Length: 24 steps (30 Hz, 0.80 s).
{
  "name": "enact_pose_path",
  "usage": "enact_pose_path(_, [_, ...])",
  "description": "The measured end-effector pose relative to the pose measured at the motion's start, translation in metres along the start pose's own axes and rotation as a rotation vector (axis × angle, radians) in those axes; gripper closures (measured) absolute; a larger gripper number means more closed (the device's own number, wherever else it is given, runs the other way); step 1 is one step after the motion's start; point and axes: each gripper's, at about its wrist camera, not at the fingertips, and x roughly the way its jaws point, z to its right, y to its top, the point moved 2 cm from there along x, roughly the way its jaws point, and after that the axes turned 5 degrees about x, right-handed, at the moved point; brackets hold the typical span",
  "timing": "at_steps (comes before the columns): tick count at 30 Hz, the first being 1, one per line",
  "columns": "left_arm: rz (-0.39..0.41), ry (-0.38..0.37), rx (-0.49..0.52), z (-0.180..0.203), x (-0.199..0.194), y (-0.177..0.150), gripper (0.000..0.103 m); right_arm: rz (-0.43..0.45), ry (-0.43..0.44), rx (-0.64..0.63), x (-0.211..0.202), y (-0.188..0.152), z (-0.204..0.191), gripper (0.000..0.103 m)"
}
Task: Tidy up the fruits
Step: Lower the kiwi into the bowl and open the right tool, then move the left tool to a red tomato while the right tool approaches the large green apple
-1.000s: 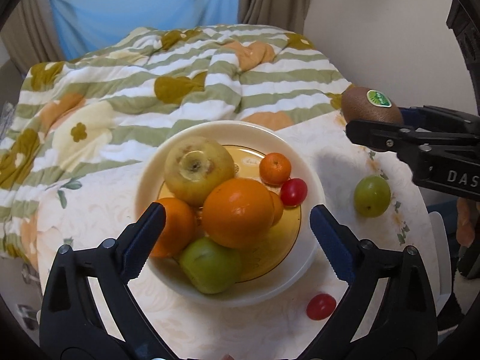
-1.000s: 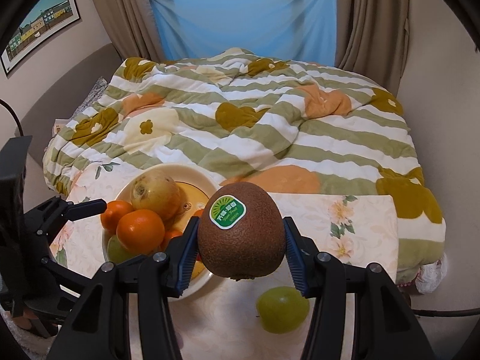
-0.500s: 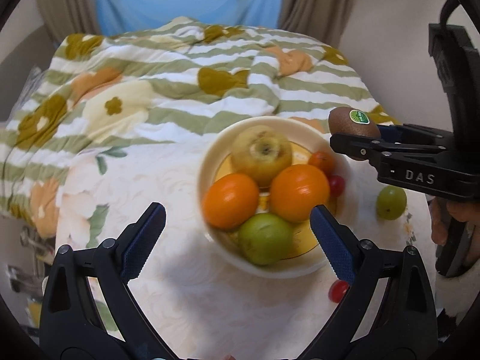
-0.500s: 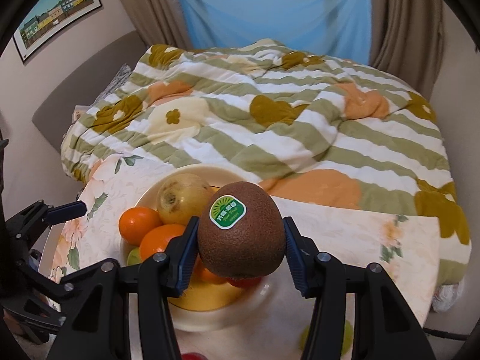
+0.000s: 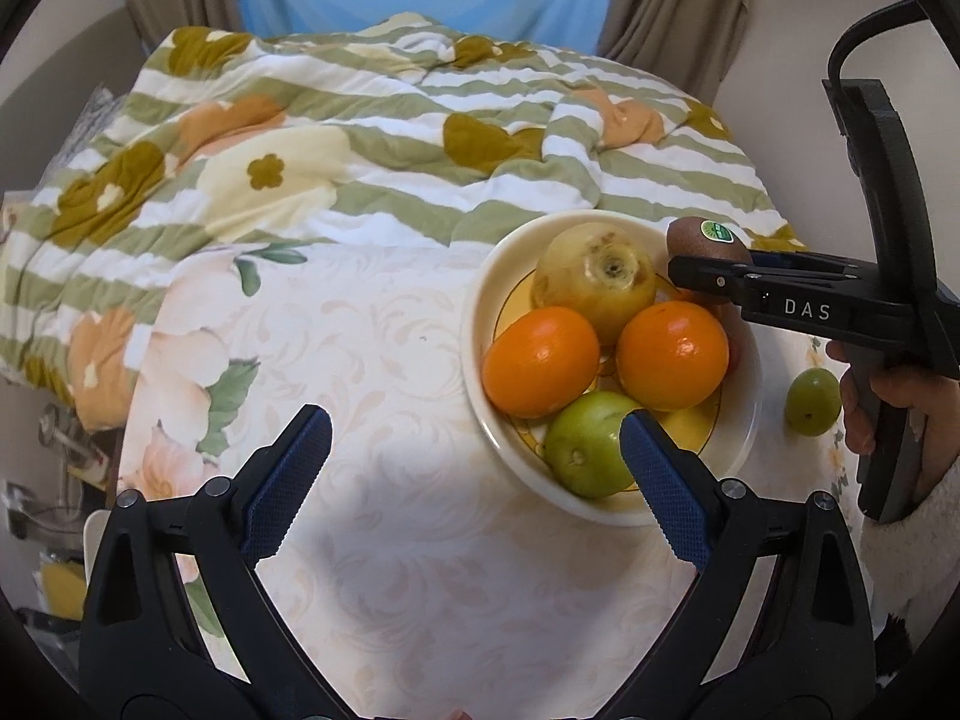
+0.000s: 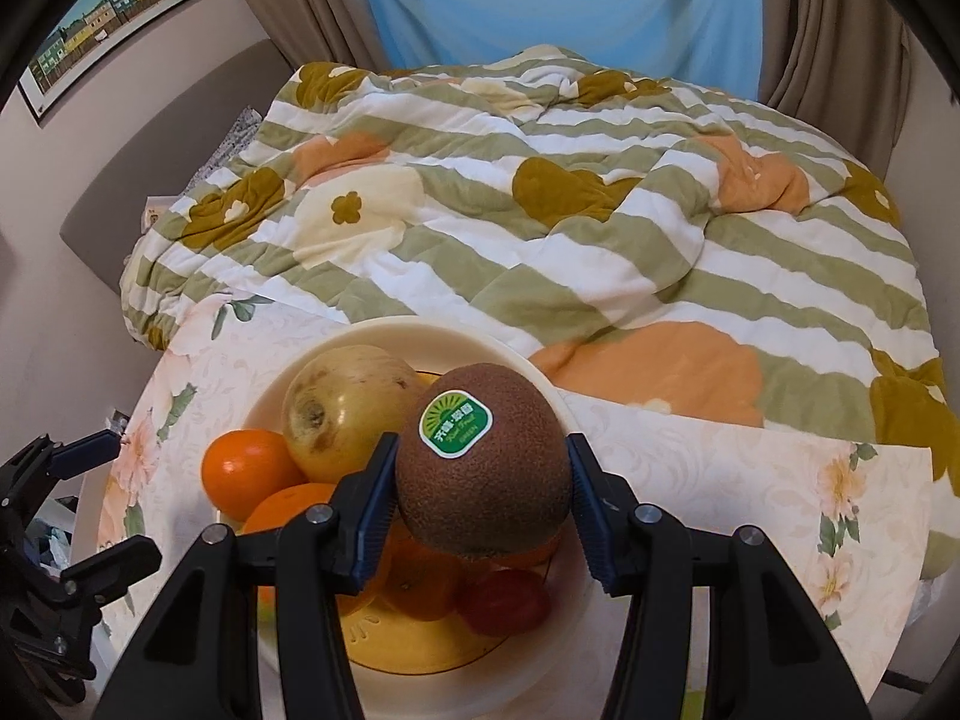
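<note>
Since the earlier frames, the right gripper [image 6: 483,495] has carried the kiwi [image 6: 483,462] from beside the bowl [image 5: 480,324] to above its far right portion, fingers pinching the fruit on both sides. Left gripper [image 5: 474,474] hangs over the surface [image 5: 372,360] at lower centre, fingers spread and holding nothing. Five fruits are counted in the bowl; the kiwi is unreleased and a green fruit [image 5: 811,401] remains on the surface at right, so the task appears well advanced but incomplete.
</note>
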Motion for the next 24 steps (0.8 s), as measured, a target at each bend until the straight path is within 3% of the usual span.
enact_pose_path(4, [-0.003, -0.003, -0.006, -0.002, 0.002, -0.002, 0.0, 0.0, 0.004, -0.002, 0.001, -0.001, 0.002, 0.052])
enact_pose_path(7, [-0.001, -0.002, -0.008, -0.002, 0.001, -0.003, 0.0, 0.026, -0.008, -0.018, -0.005, 0.0, 0.0, 0.025])
enact_pose_path(13, [0.003, -0.004, -0.014, -0.004, -0.002, -0.004, 0.0, 0.071, 0.004, -0.02, -0.017, -0.003, 0.001, 0.002])
enact_pose_path(24, [0.052, 0.013, 0.008, -0.001, -0.034, 0.001, 0.0, 0.15, -0.026, -0.036, -0.06, -0.007, -0.007, 0.001])
